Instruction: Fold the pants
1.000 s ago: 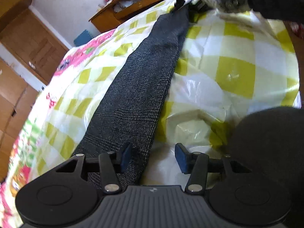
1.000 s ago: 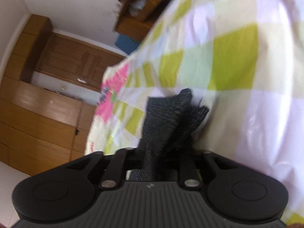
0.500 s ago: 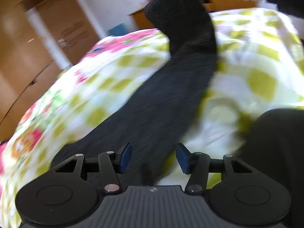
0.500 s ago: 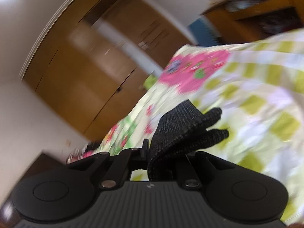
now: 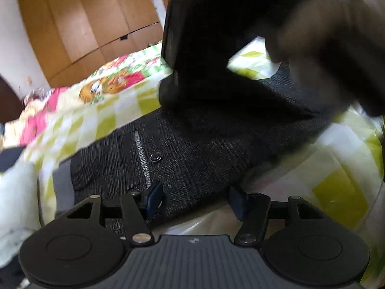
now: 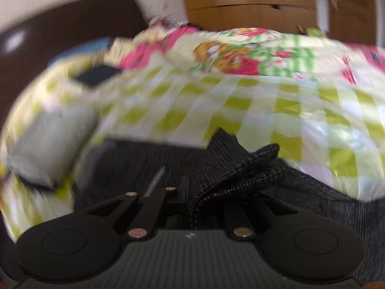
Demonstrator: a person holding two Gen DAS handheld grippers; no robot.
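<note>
Dark pants (image 5: 192,149): hems pinched in right gripper (image 6: 204,192), carried to waistband for lengthwise fold. Left gripper (image 5: 195,198): jaws just widening, nothing gripped, over hip area.

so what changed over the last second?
The right claw, shut on the hem, carried it from the far end over to the waist of the pants, doubling them. The left claw has just been opening; nothing gripped. Pants remain on the checked bedspread.
</note>
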